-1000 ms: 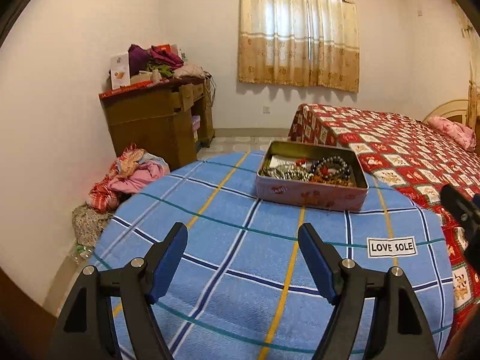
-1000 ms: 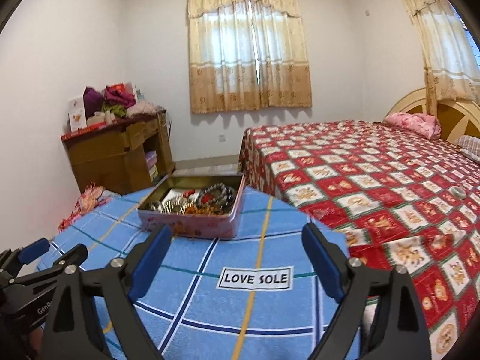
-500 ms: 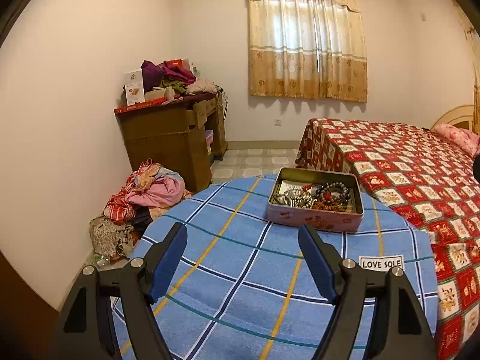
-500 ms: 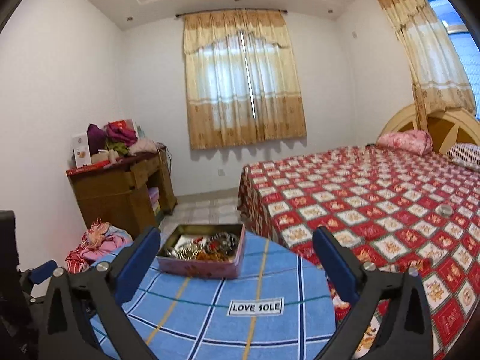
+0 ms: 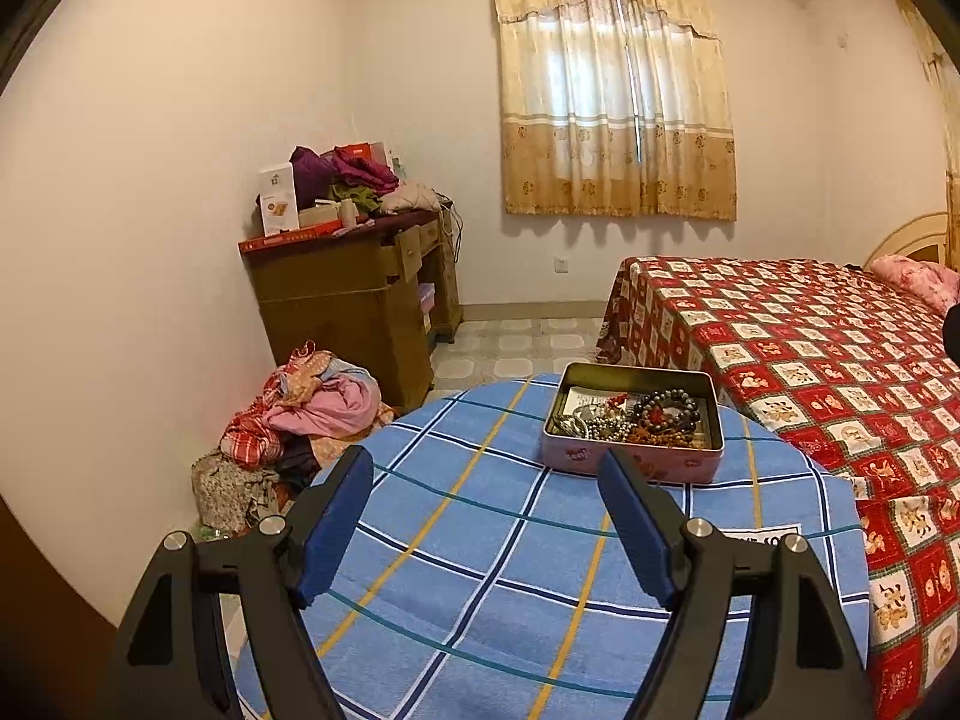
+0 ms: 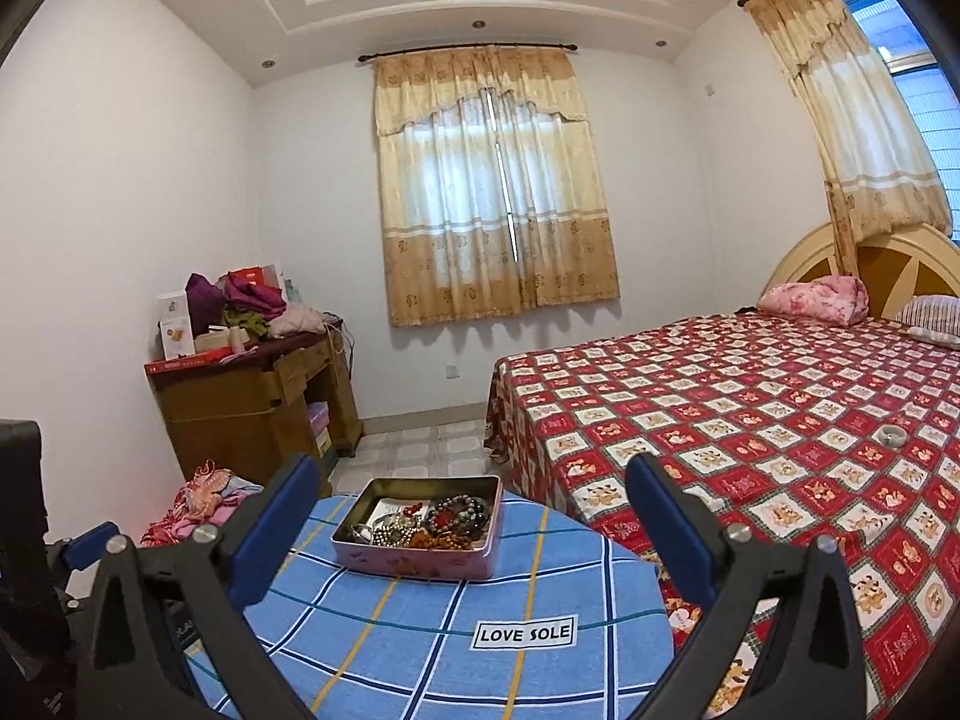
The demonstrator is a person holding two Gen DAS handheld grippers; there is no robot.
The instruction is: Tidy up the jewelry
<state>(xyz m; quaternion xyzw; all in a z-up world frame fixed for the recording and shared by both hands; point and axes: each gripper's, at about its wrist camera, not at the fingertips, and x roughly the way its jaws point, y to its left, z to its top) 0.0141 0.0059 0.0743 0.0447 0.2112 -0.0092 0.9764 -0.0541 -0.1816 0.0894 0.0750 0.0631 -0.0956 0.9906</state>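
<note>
An open pink tin (image 5: 630, 461) sits at the far side of a round table under a blue plaid cloth (image 5: 480, 570). It holds a heap of jewelry (image 5: 636, 417): dark bead bracelets, silver chains, red and orange beads. My left gripper (image 5: 485, 474) is open and empty, raised well back from the tin. In the right wrist view the tin (image 6: 420, 558) and its jewelry (image 6: 432, 519) lie ahead. My right gripper (image 6: 471, 492) is open and empty, high above the cloth (image 6: 450, 648). The left gripper's body (image 6: 72, 546) shows at the left edge.
A bed with a red patterned cover (image 6: 750, 420) stands right of the table. A wooden desk piled with clothes and boxes (image 5: 360, 276) stands against the left wall. A heap of clothes (image 5: 300, 414) lies on the floor beside the table. A small round object (image 6: 891, 435) lies on the bed.
Both grippers have risen and pulled back from the tin, which now looks smaller and farther away. Both stay open and empty.
</note>
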